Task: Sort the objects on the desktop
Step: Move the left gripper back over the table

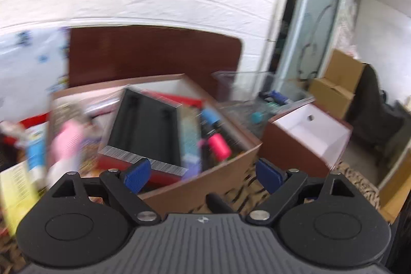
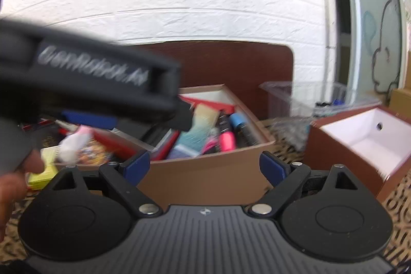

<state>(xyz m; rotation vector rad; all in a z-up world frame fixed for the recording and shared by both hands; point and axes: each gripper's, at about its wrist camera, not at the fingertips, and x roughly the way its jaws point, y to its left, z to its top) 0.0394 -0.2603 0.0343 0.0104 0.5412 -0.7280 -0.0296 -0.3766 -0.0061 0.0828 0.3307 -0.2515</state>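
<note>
**Both grippers empty over the full box**

Our left gripper (image 1: 203, 173) and right gripper (image 2: 205, 168) stood wide, holding nothing. The crammed brown box (image 2: 205, 171) lay at twelve o'clock; we judged choosing one marker (image 2: 227, 140) before descending best.

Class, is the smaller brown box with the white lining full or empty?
Nearly empty: the smaller brown box shows bare white lining, with only one small dark item inside.
</note>
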